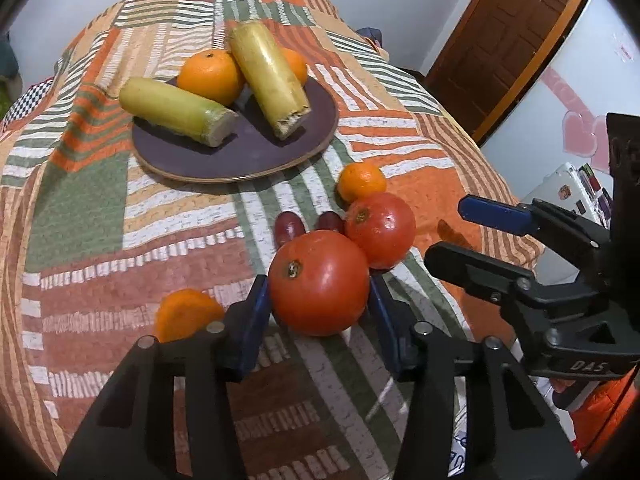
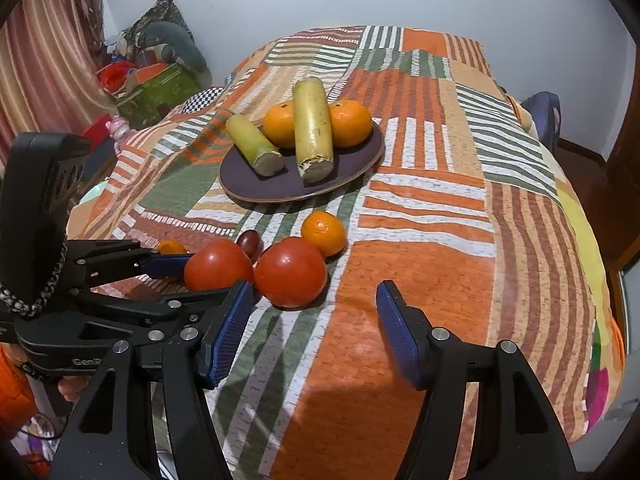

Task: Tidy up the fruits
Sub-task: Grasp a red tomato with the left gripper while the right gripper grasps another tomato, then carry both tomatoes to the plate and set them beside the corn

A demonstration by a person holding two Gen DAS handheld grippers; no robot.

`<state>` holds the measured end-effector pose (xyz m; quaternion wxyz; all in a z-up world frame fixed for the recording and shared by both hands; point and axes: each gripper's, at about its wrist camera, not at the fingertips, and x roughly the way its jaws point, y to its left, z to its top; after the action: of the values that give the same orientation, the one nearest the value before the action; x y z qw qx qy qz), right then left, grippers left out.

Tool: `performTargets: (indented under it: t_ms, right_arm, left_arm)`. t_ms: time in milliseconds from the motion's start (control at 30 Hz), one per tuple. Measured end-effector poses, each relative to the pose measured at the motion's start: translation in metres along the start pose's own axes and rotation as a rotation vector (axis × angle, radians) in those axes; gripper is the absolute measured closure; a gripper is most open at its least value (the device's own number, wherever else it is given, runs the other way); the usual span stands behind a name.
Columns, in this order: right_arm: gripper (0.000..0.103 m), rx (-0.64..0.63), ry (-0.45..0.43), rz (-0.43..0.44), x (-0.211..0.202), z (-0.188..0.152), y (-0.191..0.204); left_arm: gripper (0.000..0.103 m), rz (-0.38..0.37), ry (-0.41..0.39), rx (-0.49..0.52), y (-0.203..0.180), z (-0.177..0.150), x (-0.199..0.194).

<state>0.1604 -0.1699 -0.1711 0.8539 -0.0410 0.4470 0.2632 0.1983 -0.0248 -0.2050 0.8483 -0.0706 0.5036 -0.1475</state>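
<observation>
A dark purple plate [image 1: 256, 152] [image 2: 352, 172] on the patchwork cloth holds two sugarcane pieces [image 1: 268, 76] [image 2: 314, 128] and two oranges [image 1: 210, 76] [image 2: 350, 122]. My left gripper [image 1: 318, 300] [image 2: 200, 276] is shut on a red tomato [image 1: 320, 288] [image 2: 218, 266]. A second tomato [image 1: 380, 228] [image 2: 290, 272] touches it, with two grapes [image 1: 290, 226] [image 2: 249, 241] and a small orange [image 1: 361, 181] [image 2: 323, 232] behind. Another orange [image 1: 186, 314] [image 2: 170, 247] lies left. My right gripper [image 2: 314, 332] [image 1: 460, 232] is open and empty, right of the tomatoes.
The cloth-covered table [image 2: 480, 200] falls away at its right and near edges. A wooden door [image 1: 508, 36] stands at the right. Boxes and clutter [image 2: 152, 80] and a curtain [image 2: 44, 80] lie at the far left.
</observation>
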Motion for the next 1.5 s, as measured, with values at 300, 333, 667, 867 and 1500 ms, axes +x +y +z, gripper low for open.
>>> performTargets:
  t_ms: [300, 333, 667, 867, 1500]
  right_arm:
    - [0.042, -0.013, 0.032, 0.022, 0.023, 0.006, 0.011]
    - [0.042, -0.014, 0.040, 0.023, 0.027, 0.006, 0.012]
    - [0.059, -0.017, 0.066, 0.031, 0.037, 0.005, 0.012]
    - [0.059, 0.011, 0.056, 0.056, 0.029, 0.006, 0.006]
    - [0.059, 0.025, -0.075, 0.023, 0.027, 0.075, -0.022]
  left_arm:
    - [0.054, 0.041, -0.073, -0.035, 0.021, 0.006, -0.029]
    - [0.054, 0.043, -0.080, -0.040, 0.024, 0.008, -0.032]
    - [0.054, 0.074, -0.105, -0.071, 0.041, 0.021, -0.036]
    - [0.054, 0.072, -0.112, -0.074, 0.042, 0.034, -0.032]
    - [0.054, 0.063, -0.112, -0.035, 0.030, 0.086, 0.001]
